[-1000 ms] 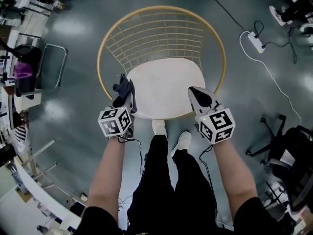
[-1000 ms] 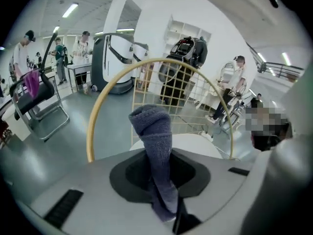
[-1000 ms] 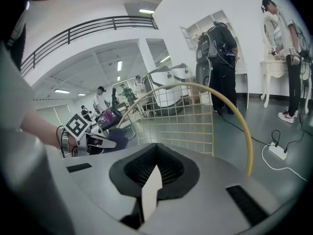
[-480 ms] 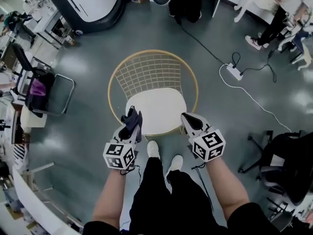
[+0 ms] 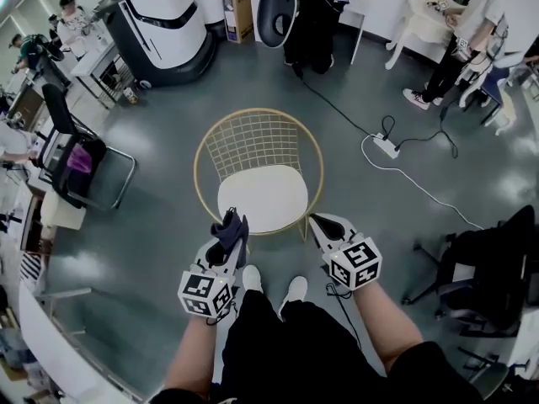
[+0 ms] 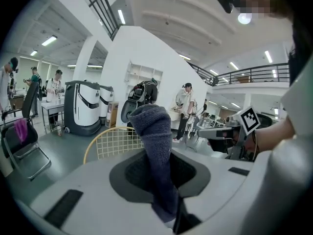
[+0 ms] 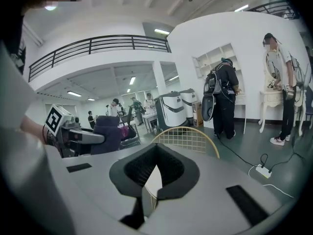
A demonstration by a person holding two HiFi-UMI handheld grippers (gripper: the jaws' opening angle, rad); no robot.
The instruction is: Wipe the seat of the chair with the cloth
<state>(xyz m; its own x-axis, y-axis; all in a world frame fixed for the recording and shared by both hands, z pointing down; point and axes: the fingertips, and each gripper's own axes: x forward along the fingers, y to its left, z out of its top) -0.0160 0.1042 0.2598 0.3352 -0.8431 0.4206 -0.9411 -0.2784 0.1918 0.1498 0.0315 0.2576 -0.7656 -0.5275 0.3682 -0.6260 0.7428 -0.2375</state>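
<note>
The chair has a gold wire back (image 5: 253, 137) and a white seat (image 5: 263, 199), and stands in the middle of the head view on a grey floor. My left gripper (image 5: 229, 232) is held at the seat's near left edge, shut on a dark blue cloth (image 5: 227, 224). In the left gripper view the cloth (image 6: 156, 146) stands up between the jaws, with the wire back (image 6: 115, 142) behind it. At the seat's near right edge, my right gripper (image 5: 322, 224) is shut and holds nothing. The right gripper view shows its jaws pressed together, with the wire back (image 7: 188, 138) beyond.
A black office chair (image 5: 80, 162) stands at the left and another (image 5: 484, 268) at the right. A power strip (image 5: 383, 146) with cables lies right of the gold chair. A white machine (image 5: 164, 23) and standing people (image 5: 455, 49) are farther back. The person's shoes (image 5: 295, 289) are below the seat.
The view has pulled up and back, so the chair looks smaller. Both grippers have drawn back from over the seat to its near edge. The cloth stays held in the left gripper.
</note>
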